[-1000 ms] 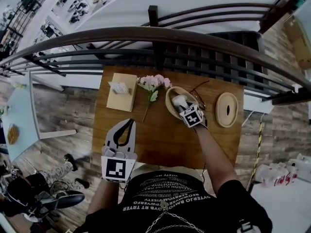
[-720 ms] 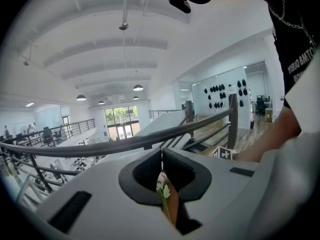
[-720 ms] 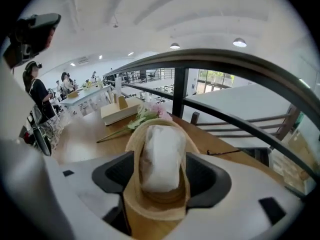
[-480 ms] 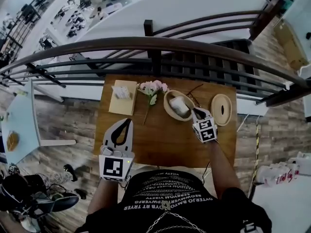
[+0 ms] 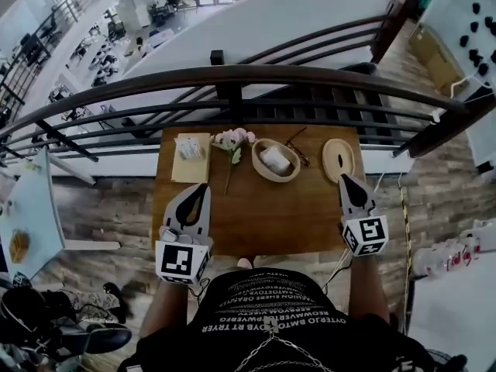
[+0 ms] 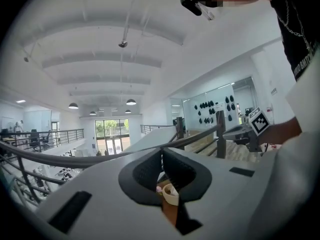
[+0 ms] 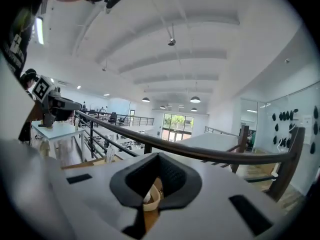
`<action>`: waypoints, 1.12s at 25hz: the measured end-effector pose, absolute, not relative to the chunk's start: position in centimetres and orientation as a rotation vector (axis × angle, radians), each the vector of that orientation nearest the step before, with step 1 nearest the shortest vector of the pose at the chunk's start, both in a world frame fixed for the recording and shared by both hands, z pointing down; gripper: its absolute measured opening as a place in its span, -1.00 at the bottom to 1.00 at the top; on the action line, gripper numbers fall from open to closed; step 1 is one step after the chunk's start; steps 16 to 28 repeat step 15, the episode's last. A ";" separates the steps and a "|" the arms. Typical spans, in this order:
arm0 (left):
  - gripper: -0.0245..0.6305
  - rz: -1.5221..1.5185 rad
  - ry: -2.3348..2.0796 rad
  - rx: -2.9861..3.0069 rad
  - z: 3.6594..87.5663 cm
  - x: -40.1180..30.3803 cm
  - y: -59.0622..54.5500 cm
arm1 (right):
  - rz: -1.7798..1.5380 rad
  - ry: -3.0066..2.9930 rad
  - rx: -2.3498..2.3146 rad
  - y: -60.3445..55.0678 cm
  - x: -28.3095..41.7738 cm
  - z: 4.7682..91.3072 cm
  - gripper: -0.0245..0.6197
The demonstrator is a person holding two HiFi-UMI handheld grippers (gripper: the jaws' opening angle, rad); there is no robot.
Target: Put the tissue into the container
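A white tissue (image 5: 275, 159) lies inside the oval wooden bowl (image 5: 288, 172) at the back middle of the brown table (image 5: 271, 215). The bowl's flat oval lid (image 5: 338, 160) lies apart to its right. My right gripper (image 5: 342, 177) hovers at the table's right front, beside the lid, shut and empty. At the table's left front my left gripper (image 5: 204, 186) is shut with nothing in it. The bowl (image 6: 170, 194) shows small through the left gripper's jaw window, and the same bowl (image 7: 151, 199) appears through the right one's.
A tan tissue box (image 5: 191, 157) with a tissue sticking out stands at the back left. Pink flowers (image 5: 231, 139) lie next to it, and a pair of glasses (image 5: 297, 147) sits behind the bowl. A dark railing (image 5: 248, 76) runs past the table's far edge.
My right gripper drew back from the bowl to the table's right front, leaving the tissue in the bowl. Its jaws closed empty. The left gripper stayed put.
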State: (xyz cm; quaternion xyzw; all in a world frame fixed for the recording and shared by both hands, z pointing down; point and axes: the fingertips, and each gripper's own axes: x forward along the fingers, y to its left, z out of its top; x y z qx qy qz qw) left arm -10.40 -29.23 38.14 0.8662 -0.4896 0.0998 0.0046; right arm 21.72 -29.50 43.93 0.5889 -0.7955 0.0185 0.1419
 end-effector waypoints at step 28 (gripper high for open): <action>-0.83 0.198 -1.435 2.755 38.4 -6.7 -25.2 | -0.051 -2.319 1.623 -22.2 21.6 38.6 -0.88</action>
